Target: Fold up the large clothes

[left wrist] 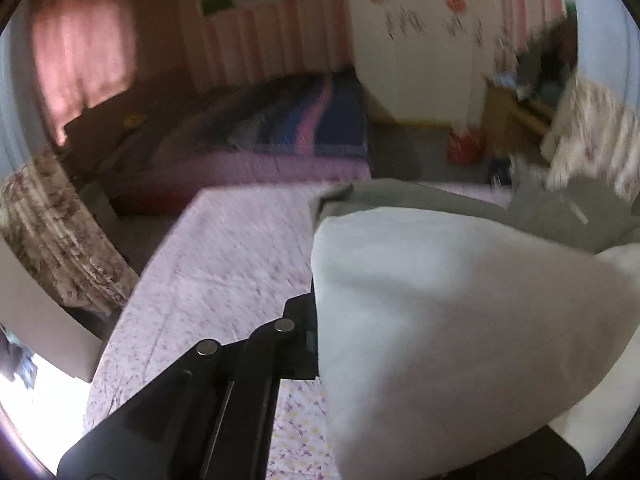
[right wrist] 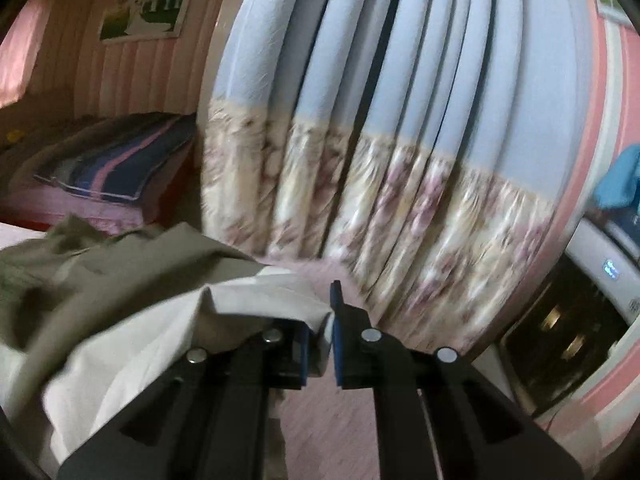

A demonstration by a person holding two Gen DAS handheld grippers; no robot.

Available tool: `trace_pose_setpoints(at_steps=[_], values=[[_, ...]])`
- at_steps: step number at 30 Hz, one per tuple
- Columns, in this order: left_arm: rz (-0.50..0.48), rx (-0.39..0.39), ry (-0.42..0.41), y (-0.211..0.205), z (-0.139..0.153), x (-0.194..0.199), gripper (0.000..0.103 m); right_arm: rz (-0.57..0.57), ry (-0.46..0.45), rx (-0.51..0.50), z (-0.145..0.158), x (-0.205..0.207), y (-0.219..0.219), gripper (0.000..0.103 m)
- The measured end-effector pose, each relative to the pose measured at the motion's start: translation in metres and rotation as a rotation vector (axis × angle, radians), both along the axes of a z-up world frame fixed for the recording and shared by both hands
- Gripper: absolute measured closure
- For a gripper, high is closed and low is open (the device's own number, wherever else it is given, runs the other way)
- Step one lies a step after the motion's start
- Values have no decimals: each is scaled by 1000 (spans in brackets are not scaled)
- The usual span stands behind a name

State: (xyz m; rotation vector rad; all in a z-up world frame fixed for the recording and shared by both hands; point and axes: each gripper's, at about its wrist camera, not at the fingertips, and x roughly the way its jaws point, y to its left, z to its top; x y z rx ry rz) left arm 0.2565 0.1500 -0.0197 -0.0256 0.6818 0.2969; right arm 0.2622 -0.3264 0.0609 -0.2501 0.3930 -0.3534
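Right tongs (right wrist: 320,344) pinching white lining edge of olive garment (right wrist: 100,264), bulk heaped on floral-sheeted bed (left wrist: 224,248). Left tongs (left wrist: 316,344) buried under cloth; grip cannot tell. Risk: thin bite slips, fold collapses; curtain (right wrist: 400,160) near, may snag.

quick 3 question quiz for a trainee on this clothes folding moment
1. True or false: the right gripper pinches the white lining edge of the large olive-green garment.
2. In the left wrist view, what hides the left gripper's right finger? A) the garment's white lining B) a pillow C) a box
3. What pattern has the pink sheet under the garment?

Key: 1 true; 2 A; 3 small flowers.
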Motion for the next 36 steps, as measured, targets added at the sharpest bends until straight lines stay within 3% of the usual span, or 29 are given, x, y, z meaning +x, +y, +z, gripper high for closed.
trace_pose_setpoints(at_steps=[1, 3, 4, 5, 7, 9, 10, 13, 16, 19, 24, 29, 34, 36], values=[[21, -11, -5, 2, 0, -2, 97, -9, 9, -6, -1, 12, -4, 94], [7, -10, 88, -3, -17, 8, 96, -37, 124, 49, -18, 42, -20, 87], [-2, -7, 141, -5, -29, 12, 93, -57, 213, 90, -38, 57, -29, 81], [-10, 5, 198, -8, -46, 14, 90, -73, 249, 104, -47, 60, -34, 65], [-13, -25, 234, -5, -64, 7, 67, -72, 308, 153, -72, 54, -45, 55], [-20, -75, 241, -3, -74, -13, 45, -62, 332, 185, -84, 37, -54, 38], [-31, -103, 226, -2, -74, -26, 30, -26, 331, 212, -89, 22, -62, 36], [-73, -167, 182, -8, -65, -79, 8, 54, 354, 351, -100, -39, -85, 33], [-130, -148, 164, -31, -57, -144, 3, 138, 352, 385, -109, -112, -88, 26], [-147, -125, 160, -56, -55, -201, 3, 196, 350, 344, -124, -179, -75, 25], [-135, -43, 120, -102, -57, -281, 3, 234, 341, 285, -147, -249, -40, 23], [-95, -65, 104, -127, -69, -304, 3, 203, 373, 226, -173, -277, -25, 22], [-33, -44, 160, -132, -88, -306, 3, 194, 370, 353, -180, -288, -35, 23], [-27, -71, 178, -130, -97, -305, 3, 204, 370, 349, -182, -291, -30, 36]])
